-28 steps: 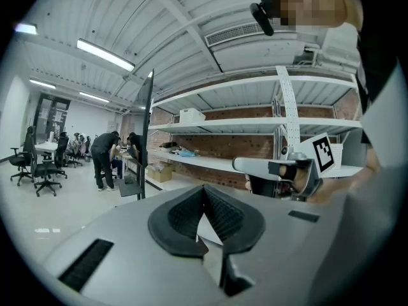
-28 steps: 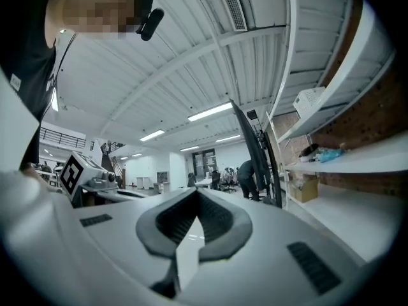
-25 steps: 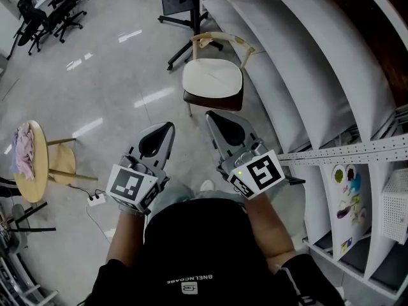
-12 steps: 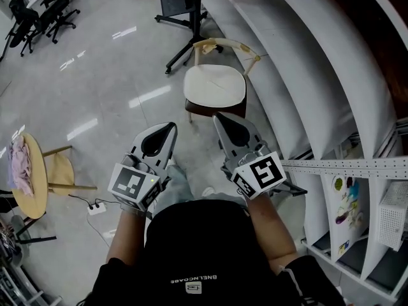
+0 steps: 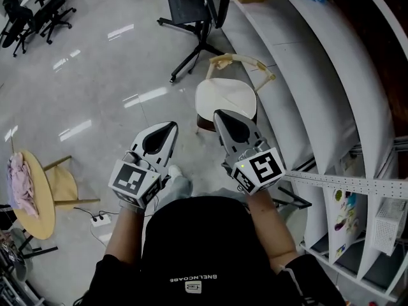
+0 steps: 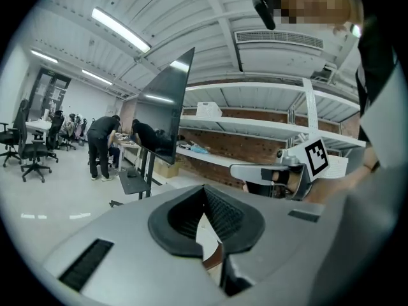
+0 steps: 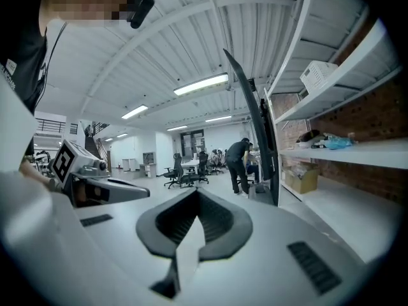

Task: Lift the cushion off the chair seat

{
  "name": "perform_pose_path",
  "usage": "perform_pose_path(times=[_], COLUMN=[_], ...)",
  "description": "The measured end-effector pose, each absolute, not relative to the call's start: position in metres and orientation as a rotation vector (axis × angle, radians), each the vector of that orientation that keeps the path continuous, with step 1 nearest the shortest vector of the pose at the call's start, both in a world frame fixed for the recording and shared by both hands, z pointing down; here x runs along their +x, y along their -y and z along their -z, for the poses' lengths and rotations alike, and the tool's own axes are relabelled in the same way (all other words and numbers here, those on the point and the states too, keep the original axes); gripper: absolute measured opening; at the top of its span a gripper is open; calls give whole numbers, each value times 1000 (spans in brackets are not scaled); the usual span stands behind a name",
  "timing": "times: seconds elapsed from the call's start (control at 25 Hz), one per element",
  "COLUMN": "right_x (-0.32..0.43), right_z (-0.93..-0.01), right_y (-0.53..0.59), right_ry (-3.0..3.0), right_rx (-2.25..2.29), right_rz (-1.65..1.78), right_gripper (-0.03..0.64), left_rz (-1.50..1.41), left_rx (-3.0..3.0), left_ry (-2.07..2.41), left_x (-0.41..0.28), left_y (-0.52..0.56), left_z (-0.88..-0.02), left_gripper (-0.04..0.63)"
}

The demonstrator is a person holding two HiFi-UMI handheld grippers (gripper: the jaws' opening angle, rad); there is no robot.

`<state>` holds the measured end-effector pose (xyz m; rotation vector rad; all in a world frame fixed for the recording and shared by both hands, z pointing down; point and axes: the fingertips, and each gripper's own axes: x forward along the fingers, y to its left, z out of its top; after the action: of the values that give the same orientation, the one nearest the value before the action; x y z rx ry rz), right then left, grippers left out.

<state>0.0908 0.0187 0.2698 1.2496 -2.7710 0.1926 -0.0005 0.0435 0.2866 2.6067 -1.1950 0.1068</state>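
A cream cushion [image 5: 226, 97] lies flat on the seat of a wooden chair [image 5: 241, 61] that stands against the white shelving. My right gripper [image 5: 219, 114] is shut and empty. In the head view its tip overlaps the cushion's near edge, but I cannot tell whether it touches. Left of the chair and short of it, my left gripper [image 5: 168, 127] is also shut with nothing in it. Through the slit under the left gripper's [image 6: 205, 191] tips a sliver of cushion [image 6: 207, 233] shows. The right gripper [image 7: 196, 194] looks level across the room.
A screen on a wheeled black stand [image 5: 191, 14] is just beyond the chair. Deep white shelves [image 5: 306, 75] run along the right. A round wooden table with a pink cloth [image 5: 22, 183], a stool [image 5: 62, 178] and a power strip [image 5: 102, 220] are at left. People stand far off.
Both grippers and the person have moved forward to the chair. It now sits right ahead of the jaws, and the round table has slid back at the left.
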Motion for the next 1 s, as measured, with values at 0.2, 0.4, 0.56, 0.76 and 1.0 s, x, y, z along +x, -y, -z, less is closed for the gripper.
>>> perform_pose_path(times=[0.2, 0.4, 0.56, 0.76, 1.0], right_x=[64, 55, 57, 73, 93], right_z=[-276, -295, -312, -334, -361], right_y=[14, 29, 38, 54, 77], right_ry=[2732, 2646, 2594, 2552, 2532], right_rx=[1272, 1288, 1289, 1283, 1236], right_rz=[-182, -204, -215, -264, -310], right_gripper=[9, 9, 9, 11, 11], left_rz=[-116, -113, -139, -158, -188], left_rx=[2604, 2565, 2552, 2511, 2441], left_ry=[1195, 1179, 1161, 1170, 1225], left_x=[-42, -61, -63, -60, -56], left_y=[-16, 1, 7, 13, 27], left_z=[-300, -313, -323, -335, -351], left_gripper=[12, 12, 12, 12, 12])
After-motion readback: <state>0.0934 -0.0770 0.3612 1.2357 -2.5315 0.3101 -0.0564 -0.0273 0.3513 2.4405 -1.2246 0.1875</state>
